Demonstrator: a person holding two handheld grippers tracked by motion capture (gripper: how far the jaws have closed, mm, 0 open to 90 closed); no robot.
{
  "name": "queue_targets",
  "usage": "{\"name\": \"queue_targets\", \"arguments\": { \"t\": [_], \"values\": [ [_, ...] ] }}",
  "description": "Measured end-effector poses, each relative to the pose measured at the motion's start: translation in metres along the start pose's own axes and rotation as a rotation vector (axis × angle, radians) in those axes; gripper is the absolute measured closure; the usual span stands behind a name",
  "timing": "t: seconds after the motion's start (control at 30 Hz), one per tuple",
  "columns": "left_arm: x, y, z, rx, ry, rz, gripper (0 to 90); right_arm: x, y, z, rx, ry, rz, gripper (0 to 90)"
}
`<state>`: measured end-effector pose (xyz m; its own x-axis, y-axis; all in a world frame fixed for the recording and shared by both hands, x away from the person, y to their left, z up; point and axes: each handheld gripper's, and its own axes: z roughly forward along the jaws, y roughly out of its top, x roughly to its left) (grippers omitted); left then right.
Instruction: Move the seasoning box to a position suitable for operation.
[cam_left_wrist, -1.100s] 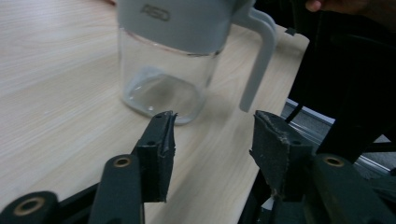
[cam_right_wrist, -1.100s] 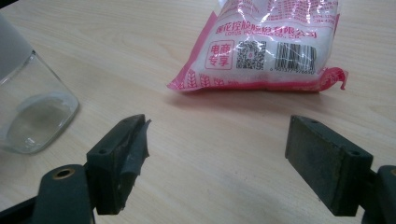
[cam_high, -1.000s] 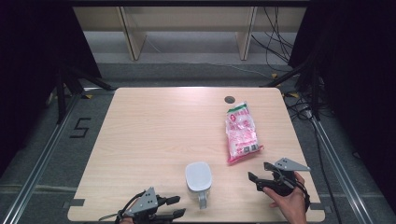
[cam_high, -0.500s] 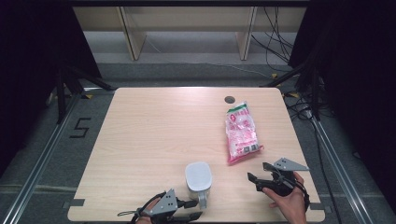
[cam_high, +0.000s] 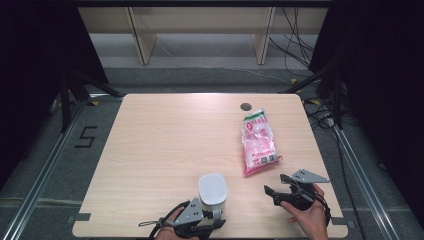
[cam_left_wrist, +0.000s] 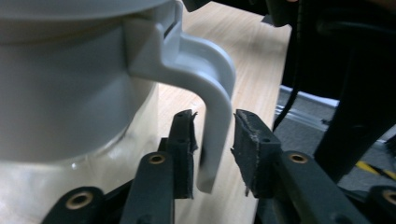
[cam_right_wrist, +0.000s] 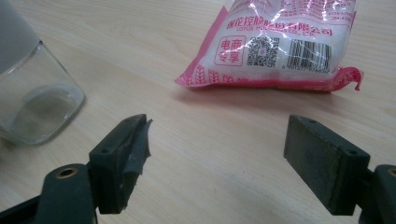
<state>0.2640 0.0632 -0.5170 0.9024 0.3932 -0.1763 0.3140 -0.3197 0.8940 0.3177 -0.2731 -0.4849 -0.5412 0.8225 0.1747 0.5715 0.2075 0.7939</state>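
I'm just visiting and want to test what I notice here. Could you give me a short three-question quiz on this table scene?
1. True or false: the handle of the jug stands between the left gripper's jaws.
2. What lies nearest the round hole in the table? A) the jug B) the pink bag C) the right gripper
3. How do the right gripper's jaws stand?

Key: 1. True; they have just been closing around it, a small gap left. 2. B. 3. Wide apart, nothing between them.
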Motion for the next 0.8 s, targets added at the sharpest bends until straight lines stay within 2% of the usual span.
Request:
{"name": "queue_targets", "arguments": {
  "t": [0.03,0.07,0.1,0.13,0.17,0.2,0.23,0.27,0.37,0.4,0.47,0.5,0.57,0.6,0.63,0.67,0.73,0.77,0.8],
  "values": [
    [0.001,0.001,-0.001,0.02,0.021,0.019,72.3,-0.003,0.001,0.001,-0.008,0.001,-0.037,23.0],
    [0.002,0.002,-0.001,0.013,0.007,0.003,72.8,-0.002,0.0,0.001,-0.004,-0.011,-0.027,22.9],
    [0.002,0.002,-0.001,0.013,0.007,0.003,73.5,-0.002,0.0,0.001,-0.004,-0.011,-0.027,22.9],
    [0.003,0.002,-0.003,0.023,0.005,0.007,73.7,-0.002,0.0,0.0,0.002,0.008,-0.021,22.9],
    [0.003,0.002,-0.003,0.023,0.005,0.007,73.6,-0.003,0.0,0.0,0.005,0.012,-0.035,22.9],
    [0.006,0.002,-0.007,0.038,0.017,0.024,73.5,0.0,0.0,0.0,0.004,0.008,0.005,22.9],
    [0.007,0.002,-0.009,0.037,0.014,0.014,73.5,-0.003,0.0,0.001,-0.006,0.003,-0.029,22.9],
    [0.007,0.002,-0.009,0.037,0.014,0.014,73.6,-0.003,0.0,0.001,-0.005,0.002,-0.034,22.8],
    [0.013,0.0,-0.015,0.035,0.032,0.009,73.8,-0.002,0.0,0.0,-0.008,0.001,-0.02,22.9],
    [0.016,-0.001,-0.019,0.027,0.049,0.004,73.7,0.0,0.0,0.0,-0.001,0.001,-0.01,22.8],
    [0.017,-0.002,-0.021,0.028,0.051,-0.001,73.3,0.0,-0.001,0.0,0.0,0.001,-0.008,22.8],
    [0.02,-0.002,-0.024,0.028,0.08,0.004,73.1,0.0,0.0,0.0,-0.001,0.0,-0.007,22.7],
    [0.023,-0.002,-0.025,0.029,0.085,0.007,72.9,-0.001,0.0,0.0,-0.001,0.001,-0.007,22.7],
    [0.024,-0.002,-0.025,0.017,0.087,-0.009,72.8,-0.003,0.0,0.001,-0.003,0.002,-0.03,22.8],
    [0.026,-0.002,-0.026,0.031,0.084,0.005,72.6,-0.003,0.0,0.002,-0.001,-0.019,-0.033,22.7],
    [0.027,-0.002,-0.026,0.025,0.096,0.0,72.5,-0.004,0.0,0.001,0.008,0.002,-0.04,22.7],
    [0.03,-0.002,-0.027,0.027,0.101,-0.005,72.2,-0.003,0.0,0.001,0.014,-0.012,-0.038,22.7],
    [0.031,-0.002,-0.028,0.027,0.1,-0.004,72.1,-0.003,0.0,0.0,0.009,0.013,-0.036,22.7],
    [0.033,-0.002,-0.029,0.029,0.104,-0.004,71.9,-0.003,0.0,0.001,0.014,-0.012,-0.04,22.7]
  ]
}}
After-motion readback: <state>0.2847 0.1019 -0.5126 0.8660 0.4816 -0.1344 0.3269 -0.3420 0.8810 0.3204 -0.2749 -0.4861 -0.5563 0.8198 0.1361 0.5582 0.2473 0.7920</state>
